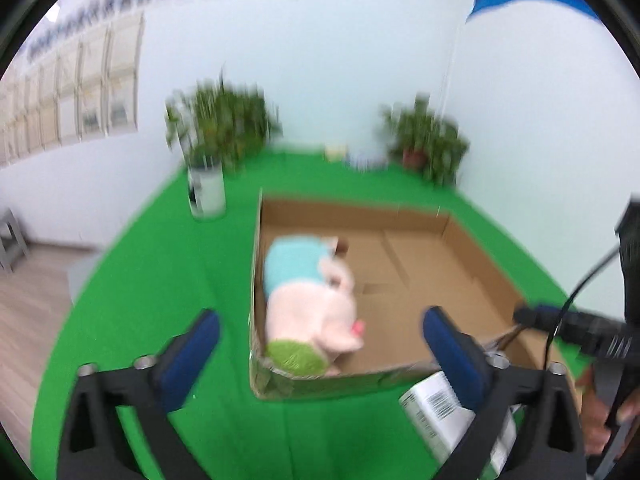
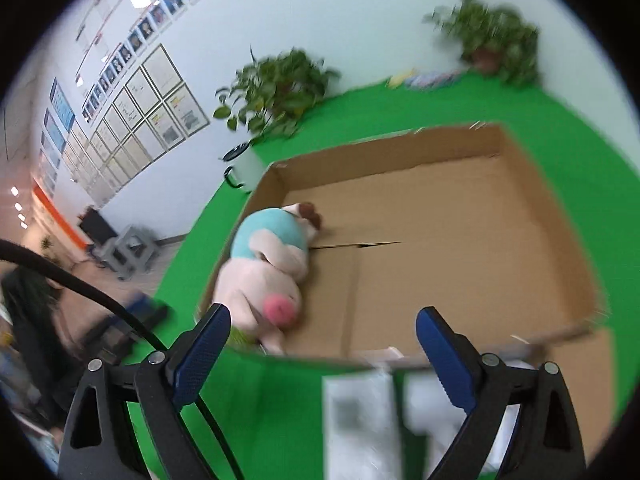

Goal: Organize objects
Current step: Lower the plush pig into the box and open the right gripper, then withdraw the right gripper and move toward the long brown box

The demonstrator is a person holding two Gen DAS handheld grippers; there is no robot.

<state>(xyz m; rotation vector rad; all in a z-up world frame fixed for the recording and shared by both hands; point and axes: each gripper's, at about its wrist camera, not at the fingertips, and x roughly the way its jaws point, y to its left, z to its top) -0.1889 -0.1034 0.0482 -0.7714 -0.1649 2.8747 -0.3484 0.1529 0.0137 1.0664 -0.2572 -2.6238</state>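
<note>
Left wrist view, blurred. A bright green cloth surface (image 1: 160,288) is seen filling the lower half of the frame. An open, shallow brown cardboard box (image 1: 460,264) is set on it at centre right. A pink plush pig with a turquoise back (image 1: 316,296) is lying inside the box, against its left wall. The left gripper (image 1: 320,344) is held with its blue-padded jaws spread wide, nothing between the pads. A white carton with a barcode (image 1: 436,400) is seen at lower right, just beside the right-hand finger. A white cylindrical pot holding a leafy plant (image 1: 206,188) is placed at centre left; a second potted plant (image 1: 428,144) at upper right. Pale walls, framed sheets (image 1: 80,92) at upper left, and wooden flooring at far left are noted.

Right wrist view, blurred. The same box (image 2: 440,240) is seen at centre, the pig (image 2: 268,264) in its left part. The right gripper (image 2: 322,344) is likewise wide open and empty. White cartons (image 2: 356,420) are lying on the green cloth (image 2: 280,400) below the box. A grey stool (image 2: 130,250) is seen at left.
</note>
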